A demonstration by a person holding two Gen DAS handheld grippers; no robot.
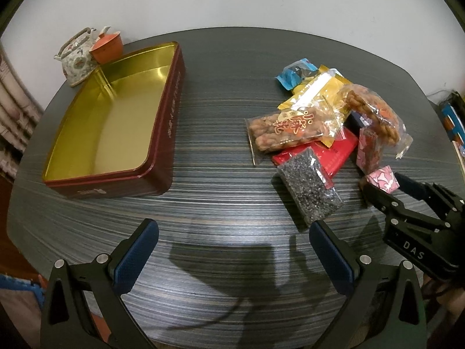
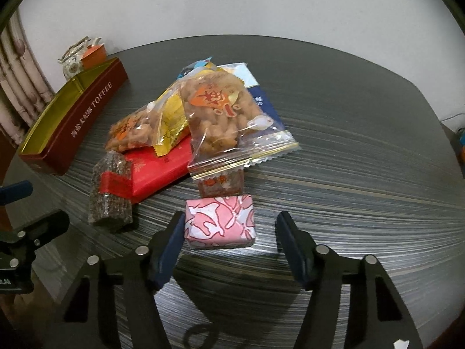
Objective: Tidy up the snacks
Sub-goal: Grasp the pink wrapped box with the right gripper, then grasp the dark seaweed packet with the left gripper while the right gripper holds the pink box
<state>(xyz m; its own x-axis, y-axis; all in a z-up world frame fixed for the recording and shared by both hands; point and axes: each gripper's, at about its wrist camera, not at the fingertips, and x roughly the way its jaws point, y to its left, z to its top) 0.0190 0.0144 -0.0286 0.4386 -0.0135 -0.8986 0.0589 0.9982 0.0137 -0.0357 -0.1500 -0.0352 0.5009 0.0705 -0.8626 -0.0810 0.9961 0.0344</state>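
Observation:
A dark red toffee tin [image 1: 162, 133] with a gold inside stands open on the left; in the right wrist view it [image 2: 84, 122] shows at the far left. A heap of snack packets [image 1: 325, 125] lies on the right. A pink-and-white wrapped block [image 2: 220, 222] lies at the heap's near edge, also seen in the left wrist view [image 1: 382, 179]. My right gripper [image 2: 231, 232] is open, its jaws on either side of the block; the left pad touches or nearly touches it. My left gripper [image 1: 234, 232] is open and empty over bare table.
A dark sesame bar packet [image 2: 112, 192] and a red flat box [image 2: 161, 168] lie left of the pink block. Bags of fried twists [image 2: 221, 116] top the heap. A teapot [image 1: 77, 58] and an orange cup [image 1: 106, 48] stand behind the tin on the striped table [image 1: 218, 174].

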